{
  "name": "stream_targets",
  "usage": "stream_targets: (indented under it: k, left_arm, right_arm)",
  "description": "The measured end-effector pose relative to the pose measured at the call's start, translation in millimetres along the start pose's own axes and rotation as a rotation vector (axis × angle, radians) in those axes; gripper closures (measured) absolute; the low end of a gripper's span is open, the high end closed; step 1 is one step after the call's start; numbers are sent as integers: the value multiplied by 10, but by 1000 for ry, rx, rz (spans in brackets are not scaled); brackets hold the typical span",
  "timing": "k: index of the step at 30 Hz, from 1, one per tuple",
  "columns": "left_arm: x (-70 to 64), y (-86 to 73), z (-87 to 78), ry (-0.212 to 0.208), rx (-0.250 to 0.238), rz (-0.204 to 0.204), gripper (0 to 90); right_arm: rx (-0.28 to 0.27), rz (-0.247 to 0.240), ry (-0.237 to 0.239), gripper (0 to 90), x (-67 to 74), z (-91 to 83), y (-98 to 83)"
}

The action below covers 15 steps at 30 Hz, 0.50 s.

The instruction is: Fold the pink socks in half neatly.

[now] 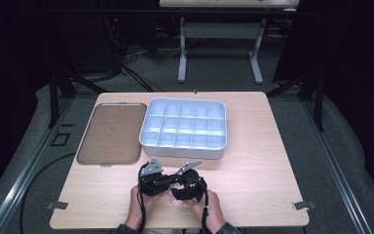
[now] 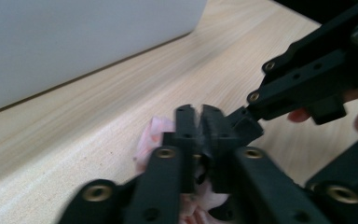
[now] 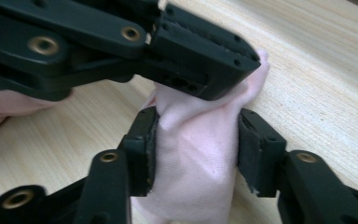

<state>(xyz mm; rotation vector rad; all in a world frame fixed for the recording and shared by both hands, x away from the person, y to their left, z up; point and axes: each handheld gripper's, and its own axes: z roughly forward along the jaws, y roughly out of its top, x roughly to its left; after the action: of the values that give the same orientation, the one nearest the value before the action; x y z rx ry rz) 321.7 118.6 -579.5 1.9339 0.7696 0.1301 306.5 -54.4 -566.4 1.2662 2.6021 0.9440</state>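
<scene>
A small pink cloth (image 3: 196,158) sits bunched on the wooden table (image 1: 263,170) near its front edge. My right gripper (image 3: 196,126) has its two pads pressed against the cloth's sides. My left gripper (image 3: 205,60) comes in from the other side and pinches the cloth's upper end. In the left gripper view its jaws (image 2: 198,114) stand almost together, with the pink cloth (image 2: 149,135) showing beneath them. From above, the left gripper (image 1: 158,183) and the right gripper (image 1: 182,187) meet tip to tip, each held in a hand.
A white compartment tray (image 1: 182,152) stands just beyond the grippers, its wall (image 2: 74,42) close by in the left gripper view. A flat brown tray (image 1: 111,132) lies to its left. Bare table stretches to the right.
</scene>
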Motion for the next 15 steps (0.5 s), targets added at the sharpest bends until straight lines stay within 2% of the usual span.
stream_targets:
  k: [1, 2, 4, 6, 7, 8, 10, 12, 13, 15]
  left_arm:
    - [7, 8, -25, 6, -5, 5, 796]
    - [4, 15, -50, 24, -9, -3, 753]
    - [24, 36, -99, 81, 7, 6, 610]
    - [61, 35, -171, 107, 5, -8, 515]
    - [74, 29, -219, 140, -3, -17, 469]
    - [81, 24, -252, 151, -4, -25, 444]
    - [111, 6, -348, 201, -14, -30, 418]
    - [160, -27, -453, 251, -10, -52, 372]
    - [181, -48, -491, 270, -5, -66, 352]
    - [217, -95, -551, 294, -3, -75, 332]
  right_arm:
    - [-11, 9, -1, 559, 15, 10, 1]
    - [1, 5, 10, 568, 16, 5, 9]
    - [3, 11, 6, 592, 24, 11, 14]
    - [16, 13, 26, 608, 21, 11, 32]
    - [26, 14, 28, 614, 18, 7, 40]
    - [31, 13, 35, 622, 14, 8, 43]
    - [35, 14, 44, 634, 6, 7, 49]
    - [43, -9, 42, 651, -4, 5, 53]
    - [31, -2, 53, 659, -2, 12, 50]
    - [49, -4, 61, 668, -10, 4, 62]
